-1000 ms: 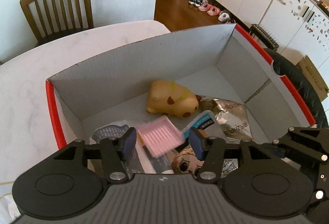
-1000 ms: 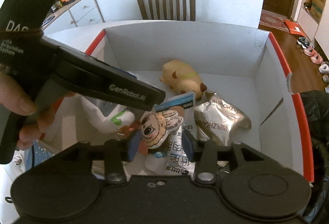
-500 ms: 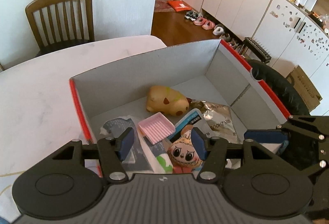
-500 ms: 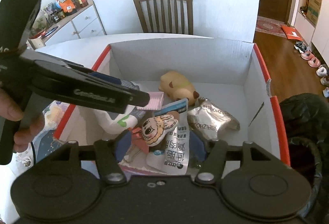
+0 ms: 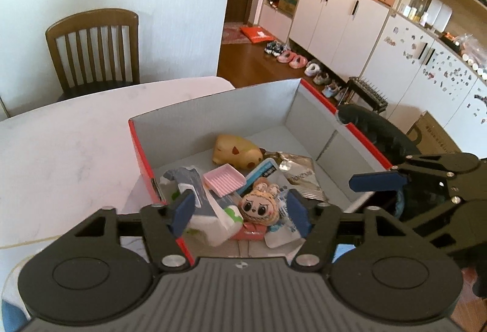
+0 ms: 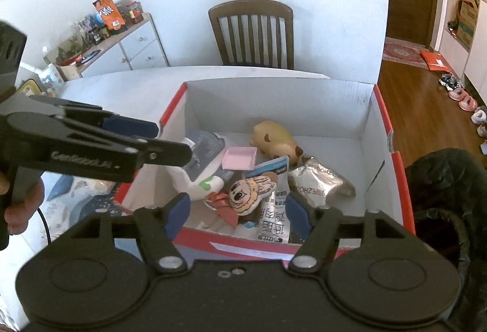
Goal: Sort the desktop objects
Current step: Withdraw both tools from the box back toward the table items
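Two sets of tongs hang above one red-edged cardboard box with a grey inside (image 5: 210, 109), which sits on the pale marbled worktop (image 5: 61, 155) — and neither holds anything. The left tongs (image 5: 240, 211) have their blue pads apart and opening, with only air between them; the things seen in the gap lie lower, on the box floor. The right tongs (image 6: 237, 210) stand the same way, jaws spreading and empty, pointed down into the box.

The box is where the sorted things have been gathered, which explains the loose heap. A tan plush animal with a green collar (image 6: 275, 141) lies on its side near the far wall. A crinkled silver foil packet (image 6: 319, 182) rests toward the right wall. A small pink ribbed plastic tray (image 5: 223, 179) sits tilted on a white and grey-blue soft pouch (image 6: 202, 164), and a round-faced plush doll head with rabbit ears (image 5: 258, 207) lies on top of a white printed sachet (image 6: 274, 222) at the near side. They overlap because they look dropped in, not arranged.

Judging by the empty, widening jaws above a filled box, a release step seems just finished, and the next call is likely to look for anything left on the worktop. A wooden slat-back chair (image 6: 252, 33) stands beyond.
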A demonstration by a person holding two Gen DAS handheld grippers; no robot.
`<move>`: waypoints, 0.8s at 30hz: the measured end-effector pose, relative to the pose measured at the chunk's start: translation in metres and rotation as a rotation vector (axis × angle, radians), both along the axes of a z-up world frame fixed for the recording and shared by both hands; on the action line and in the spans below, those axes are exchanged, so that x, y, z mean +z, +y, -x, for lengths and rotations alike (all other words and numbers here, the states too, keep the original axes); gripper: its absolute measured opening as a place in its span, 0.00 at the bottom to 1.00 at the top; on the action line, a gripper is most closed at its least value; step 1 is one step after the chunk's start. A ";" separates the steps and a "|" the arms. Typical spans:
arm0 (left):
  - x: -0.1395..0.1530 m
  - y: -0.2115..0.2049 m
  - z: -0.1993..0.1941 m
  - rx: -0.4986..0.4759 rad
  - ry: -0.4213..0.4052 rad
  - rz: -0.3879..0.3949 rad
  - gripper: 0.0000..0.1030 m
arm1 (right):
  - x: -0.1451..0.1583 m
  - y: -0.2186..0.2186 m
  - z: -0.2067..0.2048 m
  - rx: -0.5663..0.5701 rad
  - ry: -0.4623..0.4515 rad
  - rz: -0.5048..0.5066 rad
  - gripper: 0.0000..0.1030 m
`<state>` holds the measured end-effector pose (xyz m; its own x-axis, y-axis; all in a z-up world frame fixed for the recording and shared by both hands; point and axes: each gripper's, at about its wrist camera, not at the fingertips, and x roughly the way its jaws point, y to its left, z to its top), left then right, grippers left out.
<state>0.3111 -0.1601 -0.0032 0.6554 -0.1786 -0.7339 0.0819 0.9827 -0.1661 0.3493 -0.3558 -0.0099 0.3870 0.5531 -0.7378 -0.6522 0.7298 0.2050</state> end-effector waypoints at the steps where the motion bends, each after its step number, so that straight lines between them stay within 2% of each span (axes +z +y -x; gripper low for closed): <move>1: 0.001 0.000 0.005 0.002 -0.006 0.004 0.67 | 0.001 -0.002 0.002 0.001 0.001 -0.011 0.69; 8: 0.004 0.000 0.039 0.017 -0.022 0.010 0.70 | 0.009 -0.014 0.019 -0.009 -0.020 -0.046 0.78; 10: 0.001 0.000 0.051 0.022 -0.025 0.002 0.73 | 0.011 -0.018 0.026 -0.018 -0.019 -0.061 0.79; 14: -0.006 0.002 0.073 0.004 -0.025 -0.002 0.73 | 0.011 -0.024 0.039 -0.047 -0.027 -0.075 0.86; 21: -0.017 0.015 0.108 -0.027 -0.025 0.003 0.73 | 0.010 -0.012 0.067 -0.066 -0.042 -0.058 0.92; 24: -0.018 0.026 0.121 -0.032 -0.036 0.000 0.80 | 0.009 0.001 0.077 -0.070 -0.044 -0.051 0.92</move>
